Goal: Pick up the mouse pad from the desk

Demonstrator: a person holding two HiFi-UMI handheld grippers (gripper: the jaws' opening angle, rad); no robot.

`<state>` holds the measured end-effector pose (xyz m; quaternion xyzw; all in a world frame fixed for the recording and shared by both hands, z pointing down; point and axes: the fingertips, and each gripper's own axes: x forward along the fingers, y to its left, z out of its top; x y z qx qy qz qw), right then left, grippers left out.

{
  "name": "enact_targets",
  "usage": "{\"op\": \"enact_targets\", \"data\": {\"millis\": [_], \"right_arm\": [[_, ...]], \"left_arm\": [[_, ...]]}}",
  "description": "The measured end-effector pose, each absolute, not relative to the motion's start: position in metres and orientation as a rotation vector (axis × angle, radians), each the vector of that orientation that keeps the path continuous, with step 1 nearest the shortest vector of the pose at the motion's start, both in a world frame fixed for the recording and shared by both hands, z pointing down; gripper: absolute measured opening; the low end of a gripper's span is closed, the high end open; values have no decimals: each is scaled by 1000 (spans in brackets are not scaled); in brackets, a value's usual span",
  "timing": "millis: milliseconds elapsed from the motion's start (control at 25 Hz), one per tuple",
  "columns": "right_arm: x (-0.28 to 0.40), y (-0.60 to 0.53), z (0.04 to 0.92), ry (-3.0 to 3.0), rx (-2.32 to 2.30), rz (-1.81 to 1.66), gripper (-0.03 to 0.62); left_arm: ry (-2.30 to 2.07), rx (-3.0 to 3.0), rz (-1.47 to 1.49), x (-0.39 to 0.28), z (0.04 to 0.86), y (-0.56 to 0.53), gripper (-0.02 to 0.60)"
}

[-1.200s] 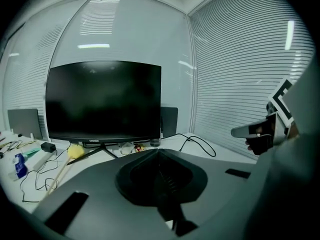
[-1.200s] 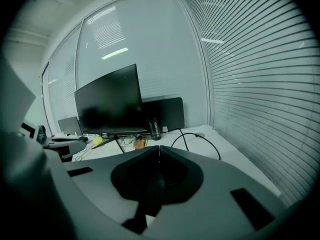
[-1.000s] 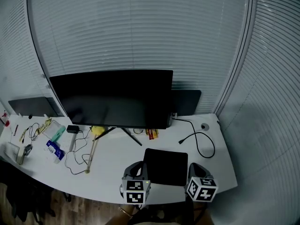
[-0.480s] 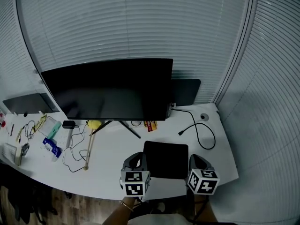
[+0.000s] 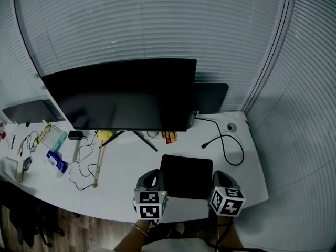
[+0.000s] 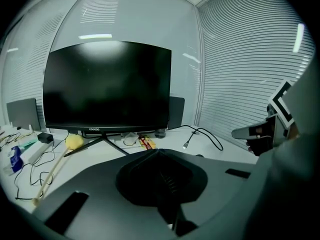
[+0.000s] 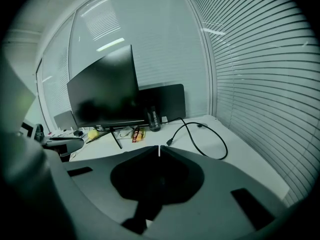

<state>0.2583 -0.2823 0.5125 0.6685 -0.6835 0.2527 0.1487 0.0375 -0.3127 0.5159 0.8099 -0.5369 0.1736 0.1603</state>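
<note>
Black mouse pad [image 5: 186,176], black monitor [image 5: 121,96] and black cable [image 7: 169,142] on a white desk [image 5: 123,185]; blinds [image 5: 157,25] striped pale grey.

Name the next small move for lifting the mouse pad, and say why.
Probably open the right gripper and angle it toward the edge of the mouse pad. Both it and the left gripper have jaws together with nothing between them, and the pad lies flat on the desk between the two.
</note>
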Motion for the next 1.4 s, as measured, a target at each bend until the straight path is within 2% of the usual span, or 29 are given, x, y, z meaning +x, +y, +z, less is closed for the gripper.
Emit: {"op": "enact_targets", "data": {"millis": [520,640,1400], "right_arm": [[251,-291,545,-1965,1803,789,43],[250,-292,554,-1956,1777,809,110],[262,-312,607,-1908,1629,815,158]], "left_arm": [[-1564,2224,542,22,540,-308,17],[-1573,2208,550,18,547,-307,17],[-1563,2115,626,0,585,-307,17]]}}
